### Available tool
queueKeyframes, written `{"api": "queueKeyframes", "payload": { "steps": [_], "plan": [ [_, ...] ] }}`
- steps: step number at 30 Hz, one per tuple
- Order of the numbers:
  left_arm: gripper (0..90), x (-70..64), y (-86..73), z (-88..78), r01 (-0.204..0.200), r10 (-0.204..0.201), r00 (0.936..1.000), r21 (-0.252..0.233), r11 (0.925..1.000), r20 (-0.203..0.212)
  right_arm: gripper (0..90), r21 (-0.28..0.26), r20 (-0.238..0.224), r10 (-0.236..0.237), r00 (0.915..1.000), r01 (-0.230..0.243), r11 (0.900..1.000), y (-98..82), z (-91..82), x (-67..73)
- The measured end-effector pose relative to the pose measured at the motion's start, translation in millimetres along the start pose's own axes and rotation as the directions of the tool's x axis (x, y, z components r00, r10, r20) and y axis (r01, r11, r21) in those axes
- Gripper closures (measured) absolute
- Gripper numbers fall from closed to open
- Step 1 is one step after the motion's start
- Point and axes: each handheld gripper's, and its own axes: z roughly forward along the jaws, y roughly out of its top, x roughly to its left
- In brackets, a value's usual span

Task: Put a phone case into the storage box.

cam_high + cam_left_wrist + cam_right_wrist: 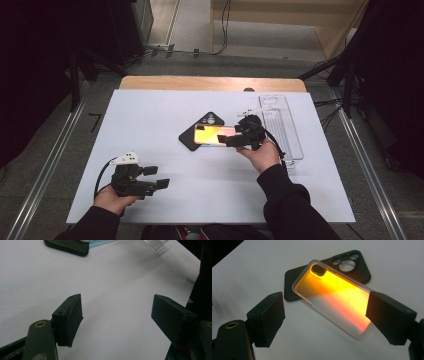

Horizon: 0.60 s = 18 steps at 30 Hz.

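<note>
The iridescent phone case [334, 298] lies on the white surface [150, 125], overlapping the black phone case [347, 265]. The right hand-held gripper [324, 315] hangs just over it, released, jaws apart and gripping nothing. The left hand-held gripper [117, 315] rests near the front edge, also released.

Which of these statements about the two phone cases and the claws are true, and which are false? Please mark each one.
1. The iridescent phone case lies partly on top of the black phone case. True.
2. The right claw is clamped on the black phone case. False: its jaws stand open, close to the iridescent one.
3. The left claw is open with nothing between its jaws. True.
4. The clear tray lies at the table's left edge. False: it lies near the right edge.
</note>
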Motion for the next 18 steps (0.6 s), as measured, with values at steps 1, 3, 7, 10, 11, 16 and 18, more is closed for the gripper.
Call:
{"api": "queueKeyframes", "payload": {
  "steps": [1,3,7,10,11,16,18],
  "plan": [
    [25.2,0.7,0.0,-0.1,0.003,-0.003,1.0000,0.001,1.0000,-0.001,13.8,0.000,0.000,0.000,1.0000,0.000,1.000,0.0,0.0,0.0],
    [25.2,1.9,0.0,-0.4,0.006,-0.006,1.0000,-0.004,1.0000,-0.003,17.2,0.002,0.003,0.009,1.0000,-0.009,1.000,1.3,2.6,-2.8],
    [25.2,2.1,0.1,-0.7,0.005,-0.005,1.0000,-0.004,1.0000,-0.004,21.9,0.005,0.018,0.018,0.9997,-0.018,1.000,3.1,8.5,-5.9],
    [25.2,0.9,0.3,-0.3,0.005,-0.005,1.0000,-0.005,1.0000,-0.004,53.1,0.017,0.025,-0.002,0.9997,0.002,1.000,2.8,11.7,-8.3],
    [25.2,0.7,0.3,-0.3,0.004,-0.004,1.0000,-0.005,1.0000,-0.004,57.9,0.021,0.033,-0.001,0.9995,0.000,1.000,2.7,12.7,-8.4],
    [25.2,1.3,0.3,-0.6,0.002,-0.002,1.0000,-0.005,1.0000,-0.001,87.5,0.039,0.033,0.008,0.9994,-0.009,0.999,0.6,21.5,-11.8],
    [25.2,1.4,0.2,-0.6,0.001,-0.001,1.0000,-0.004,1.0000,-0.004,87.7,0.032,0.025,0.027,0.9993,-0.027,0.999,0.2,23.6,-14.7]
  ]
}}
